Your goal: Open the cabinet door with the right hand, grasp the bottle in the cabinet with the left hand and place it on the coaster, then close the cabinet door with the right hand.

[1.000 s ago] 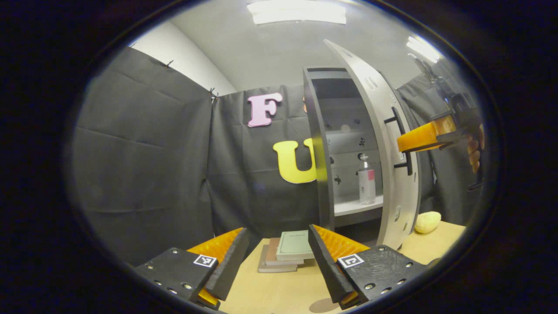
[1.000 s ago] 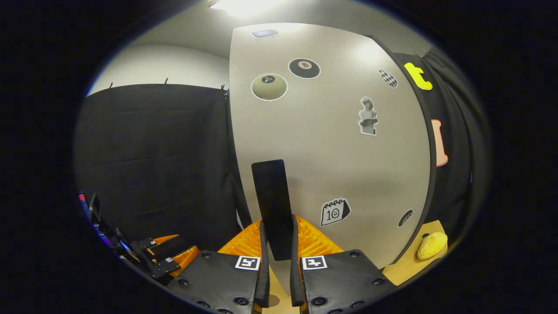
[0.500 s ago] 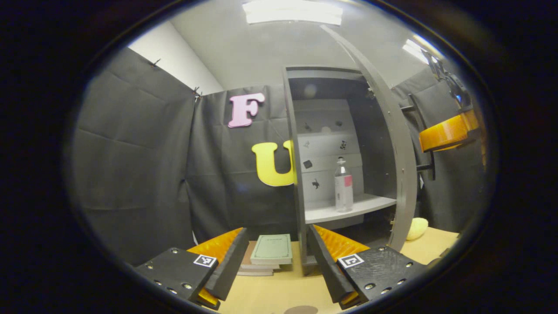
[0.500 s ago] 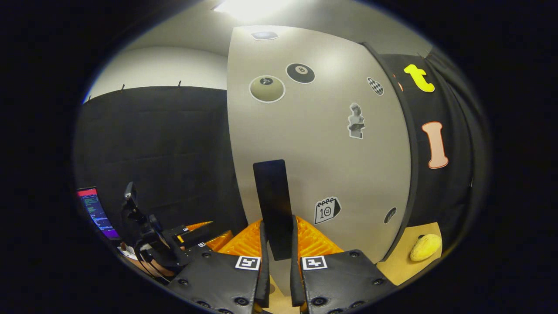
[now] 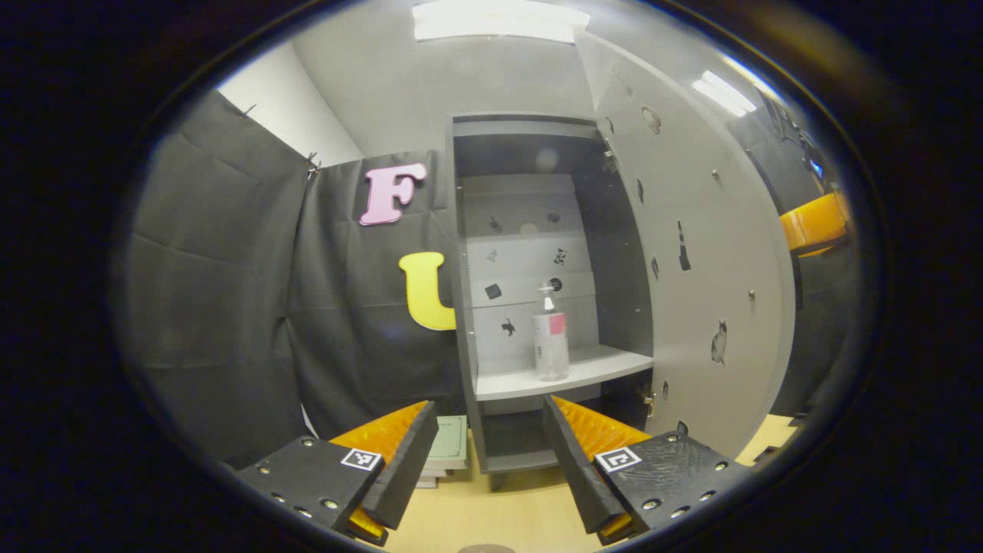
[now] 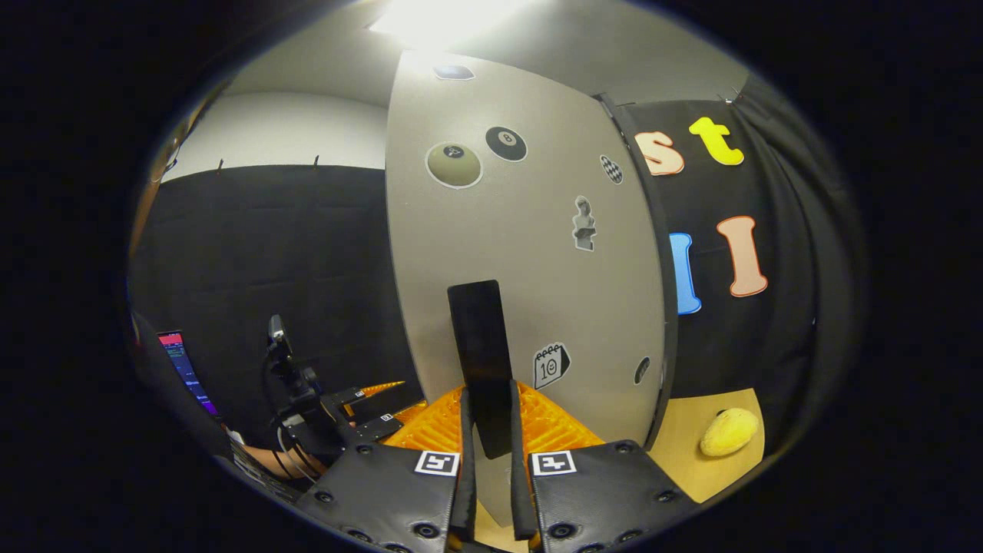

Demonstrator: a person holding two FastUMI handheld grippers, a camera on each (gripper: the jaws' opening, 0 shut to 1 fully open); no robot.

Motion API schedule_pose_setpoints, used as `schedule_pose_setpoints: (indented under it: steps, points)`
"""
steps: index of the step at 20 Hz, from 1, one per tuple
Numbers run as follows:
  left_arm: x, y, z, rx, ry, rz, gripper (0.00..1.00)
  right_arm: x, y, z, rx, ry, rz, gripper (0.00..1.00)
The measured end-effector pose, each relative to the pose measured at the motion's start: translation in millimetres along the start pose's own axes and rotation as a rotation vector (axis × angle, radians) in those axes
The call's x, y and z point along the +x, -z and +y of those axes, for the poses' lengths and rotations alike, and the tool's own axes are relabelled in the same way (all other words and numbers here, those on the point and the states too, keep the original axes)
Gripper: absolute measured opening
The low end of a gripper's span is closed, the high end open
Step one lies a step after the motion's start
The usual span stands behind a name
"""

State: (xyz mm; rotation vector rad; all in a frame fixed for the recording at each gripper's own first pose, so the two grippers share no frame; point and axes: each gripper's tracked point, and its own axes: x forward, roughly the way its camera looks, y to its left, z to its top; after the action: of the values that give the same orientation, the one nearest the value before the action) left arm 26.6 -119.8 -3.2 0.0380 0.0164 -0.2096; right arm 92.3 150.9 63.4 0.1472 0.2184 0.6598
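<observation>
My right tongs (image 6: 488, 468) are clamped on the flat black handle (image 6: 482, 361) of the cabinet door (image 6: 530, 253), whose lower end hides between them. My left tongs (image 5: 485, 468) hang spread apart with nothing between them. Ahead of them, the clear bottle (image 5: 551, 338) stands upright on the pale shelf (image 5: 591, 369) inside the grey cabinet (image 5: 537, 153). Just left of them, books (image 5: 449, 457) lie partly hidden on the tan wooden counter (image 5: 507, 514).

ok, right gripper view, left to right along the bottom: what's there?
Screen → left claw → door handle held by right claw → calendar sticker → yellow object on the table.
</observation>
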Motion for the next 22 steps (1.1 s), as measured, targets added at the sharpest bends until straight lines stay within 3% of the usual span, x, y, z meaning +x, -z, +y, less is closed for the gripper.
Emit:
schedule_pose_setpoints:
  steps: [2, 8, 11, 14, 15, 19, 22]
  points:
    - [-1.4, -1.3, -13.5, -0.003, 0.012, -0.001, 0.83, -9.2, 0.7, -5.0, 0.008, 0.015, -0.005, 0.16]
    - [-4.9, -4.2, -43.3, 0.003, 0.02, -0.002, 0.85, -21.9, -1.2, -22.3, 0.089, 0.039, -0.034, 0.16]
    - [-6.8, -4.6, -56.2, 0.004, 0.011, 0.004, 0.83, -27.9, -2.3, -29.1, 0.106, 0.042, -0.046, 0.19]
    - [-10.4, -8.7, -65.4, 0.005, -0.007, 0.007, 0.83, -35.6, -3.2, -38.1, 0.129, 0.042, -0.065, 0.16]
    - [-11.9, -11.4, -67.2, 0.004, -0.014, 0.002, 0.82, -37.5, -4.8, -41.8, 0.132, 0.047, -0.07, 0.19]
    - [-13.3, -19.9, -78.1, 0.01, -0.033, -0.003, 0.82, -43.5, -7.3, -57.6, 0.123, 0.097, -0.094, 0.19]
    - [-5.3, -28.4, -85.5, 0.008, -0.035, -0.007, 0.82, -49.9, -6.1, -49.5, 0.175, 0.048, -0.104, 0.19]
